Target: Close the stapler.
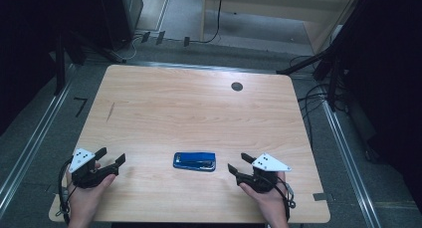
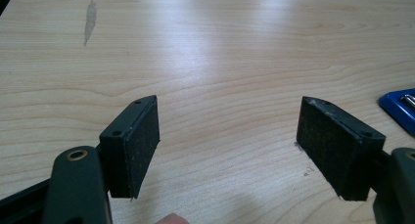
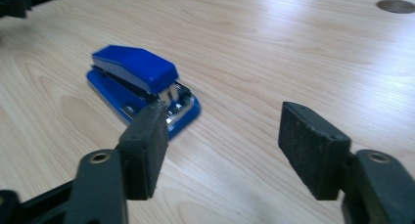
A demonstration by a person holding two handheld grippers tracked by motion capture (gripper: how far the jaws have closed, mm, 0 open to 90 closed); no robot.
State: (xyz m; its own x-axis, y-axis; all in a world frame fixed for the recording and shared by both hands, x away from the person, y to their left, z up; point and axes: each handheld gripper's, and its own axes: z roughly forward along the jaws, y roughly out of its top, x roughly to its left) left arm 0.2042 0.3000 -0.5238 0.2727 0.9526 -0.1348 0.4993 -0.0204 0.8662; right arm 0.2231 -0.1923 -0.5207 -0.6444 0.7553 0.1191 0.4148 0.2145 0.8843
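Though near the stapler [image 1: 194, 161], right tongs [image 1: 238, 164] agape, bare table [image 1: 199, 108] beyond.

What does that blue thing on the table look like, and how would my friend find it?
Start at the wooden table and look at its near edge, where two hands hold black grippers. Between the left gripper and the right gripper lies a small stapler, flat on the wood and touching neither. It is the one bright blue thing there, with shiny metal showing at one end.
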